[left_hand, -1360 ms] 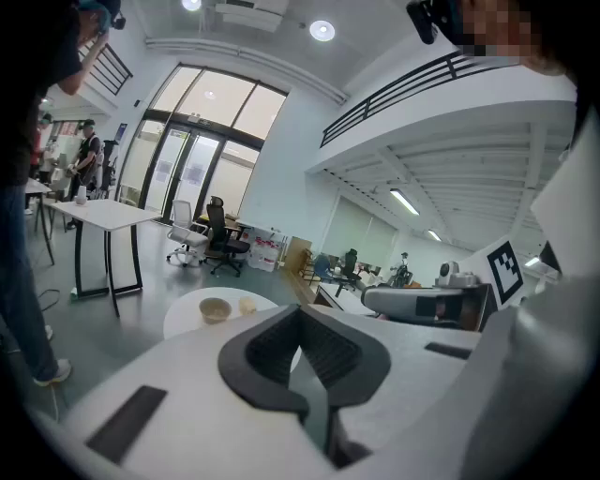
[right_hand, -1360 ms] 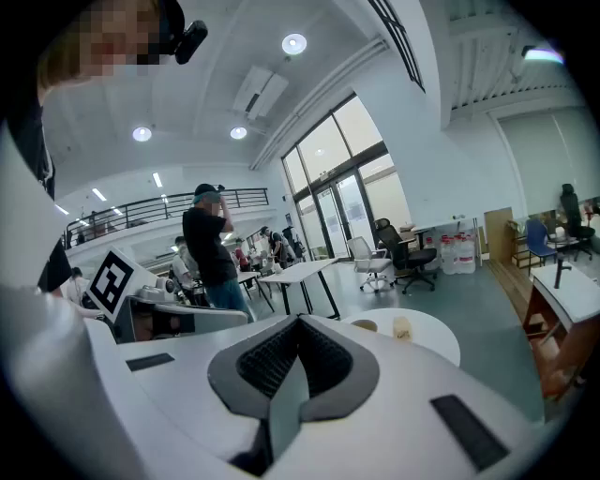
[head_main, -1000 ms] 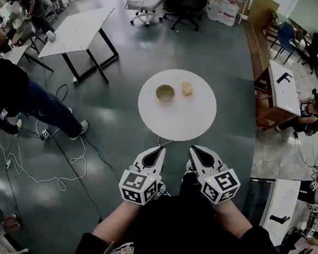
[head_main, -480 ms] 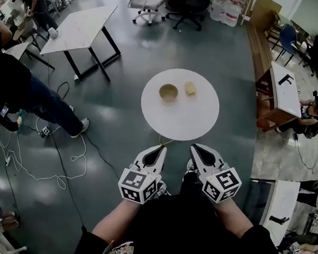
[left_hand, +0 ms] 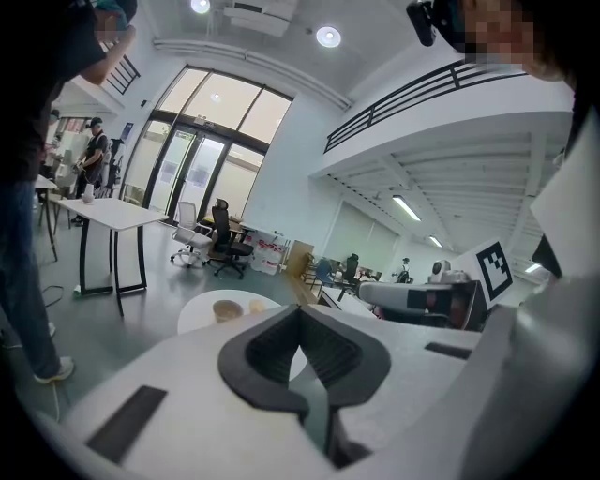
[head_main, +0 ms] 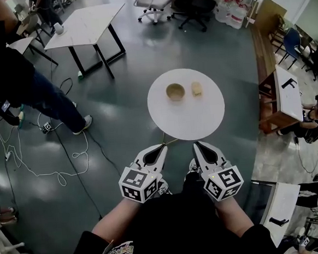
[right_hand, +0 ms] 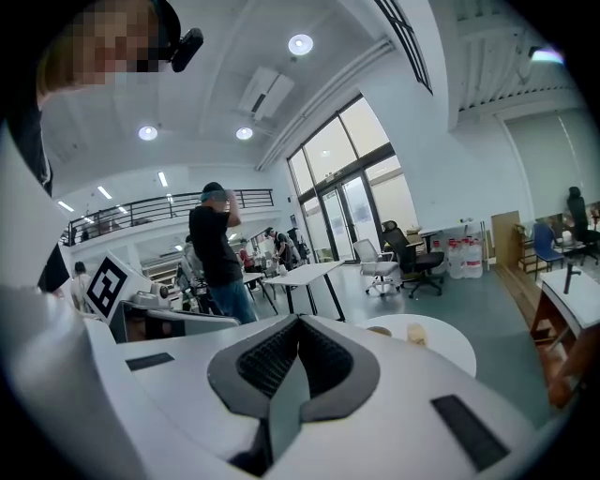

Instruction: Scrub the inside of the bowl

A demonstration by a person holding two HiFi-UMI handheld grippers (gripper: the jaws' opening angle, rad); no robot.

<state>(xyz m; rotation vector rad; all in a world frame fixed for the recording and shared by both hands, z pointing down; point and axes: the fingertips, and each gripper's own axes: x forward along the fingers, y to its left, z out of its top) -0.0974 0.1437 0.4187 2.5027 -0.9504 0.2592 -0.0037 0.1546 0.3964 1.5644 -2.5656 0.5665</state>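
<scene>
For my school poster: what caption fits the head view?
Left gripper and right gripper, both shut, short of a table with bowl and sponge.

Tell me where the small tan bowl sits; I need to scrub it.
In the head view, the tan bowl sits on the far half of the round white table, just left of a small yellowish sponge.

The floor (head_main: 120, 121) is smooth dark grey-green with a glossy sheen that mirrors the ceiling lights. The round table (head_main: 187, 124) has a plain white top, smooth and matt. The bowl (head_main: 175, 91) looks tan and dull, like wood. The sponge (head_main: 197, 88) is pale and unshiny. The left gripper (head_main: 161, 149) and right gripper (head_main: 196, 146) have matt white plastic shells, with black ribbed rubbery pads (left_hand: 262, 352)
</scene>
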